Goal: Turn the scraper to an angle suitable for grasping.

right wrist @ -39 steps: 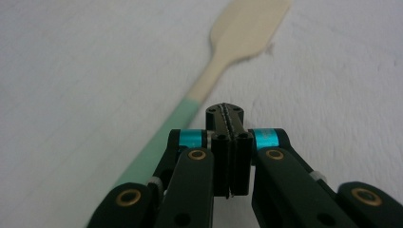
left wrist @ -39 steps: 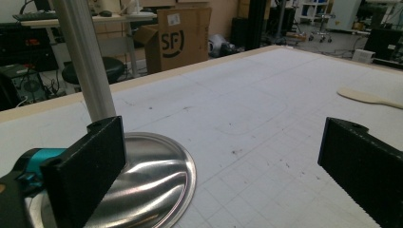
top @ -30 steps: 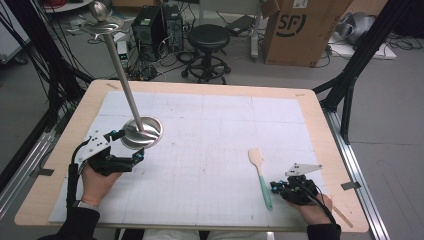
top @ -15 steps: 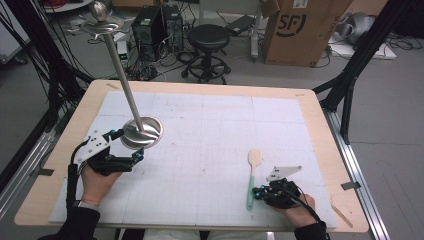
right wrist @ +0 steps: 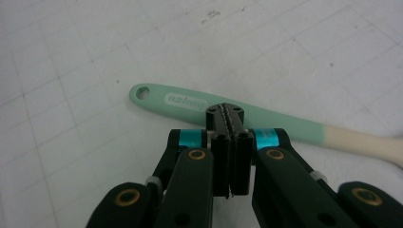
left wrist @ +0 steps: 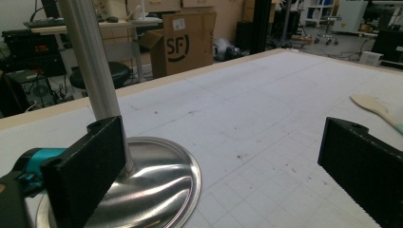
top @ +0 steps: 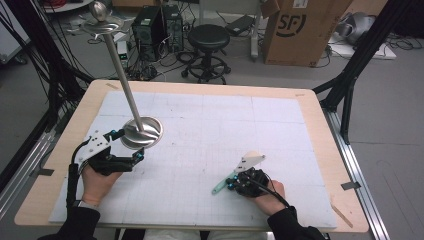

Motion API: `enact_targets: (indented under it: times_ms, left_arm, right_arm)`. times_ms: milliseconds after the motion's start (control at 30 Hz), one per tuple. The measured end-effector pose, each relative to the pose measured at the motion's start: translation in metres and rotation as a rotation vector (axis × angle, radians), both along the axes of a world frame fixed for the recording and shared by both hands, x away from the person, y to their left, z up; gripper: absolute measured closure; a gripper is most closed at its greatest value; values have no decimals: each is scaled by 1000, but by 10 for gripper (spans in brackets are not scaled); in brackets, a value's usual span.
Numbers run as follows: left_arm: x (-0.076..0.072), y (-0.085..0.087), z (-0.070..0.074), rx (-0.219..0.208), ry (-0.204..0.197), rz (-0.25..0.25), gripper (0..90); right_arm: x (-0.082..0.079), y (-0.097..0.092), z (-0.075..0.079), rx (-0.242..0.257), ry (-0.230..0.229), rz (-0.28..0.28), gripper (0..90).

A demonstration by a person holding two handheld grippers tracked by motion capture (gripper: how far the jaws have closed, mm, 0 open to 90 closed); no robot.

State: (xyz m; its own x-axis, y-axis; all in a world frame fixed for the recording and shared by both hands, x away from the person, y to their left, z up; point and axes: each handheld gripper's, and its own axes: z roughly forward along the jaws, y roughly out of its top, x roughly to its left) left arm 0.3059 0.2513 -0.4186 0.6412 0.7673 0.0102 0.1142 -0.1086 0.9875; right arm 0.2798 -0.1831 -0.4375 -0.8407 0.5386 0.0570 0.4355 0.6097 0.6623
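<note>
Sliding leftward across the tabletop since the earlier frames, the right gripper now sits nearer the middle of the person's side, and the mint-green spoon with its pale wooden bowl has swung with it: a second ago it lay nearly straight along the right side, handle toward the person, and now it lies aslant, its hanging-hole end pointing toward the left. The jaws of this gripper are fully closed, pad against pad, their tips resting at or on the middle of the green handle. From the right gripper view the spoon seems to lie across the tips rather than between them, so my reading is that it is being pushed or dragged, not gripped, though the contact itself is hidden under the tips. That would suit nudging the spoon toward the stand.

The handle is smooth mint plastic or silicone with a raised brand word and an oval hole at its end; it passes into cream-coloured wood toward the bowl. In the high view only the green tip shows beside the gripper.

On the left, the left gripper has kept its place, jaws spread wide on either side of the polished round steel base of a tall metal pole stand, one pad close to the pole, neither visibly pressing.
</note>
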Motion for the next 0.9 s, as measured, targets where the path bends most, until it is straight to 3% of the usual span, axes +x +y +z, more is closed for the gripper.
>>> enact_targets:
  times_ms: [200,267,333,400,500,900]
  left_arm:
    - [1,0,0,-2,6,4,27]
    - [0,0,0,-2,4,2,27]
    - [0,1,0,-6,2,-3,27]
    - [1,1,-1,-8,6,-6,27]
    - [2,0,-1,-9,7,-7,27]
    - [2,0,-1,-9,8,-14,27]
  right_arm:
    - [6,10,1,-3,-8,5,897]
    - [8,8,6,46,-19,28,897]
    - [13,1,14,80,-38,4,897]
    - [21,-6,19,58,-63,-38,897]
    - [34,-13,17,44,-61,-76,897]
    - [64,-20,0,-32,-83,-152,897]
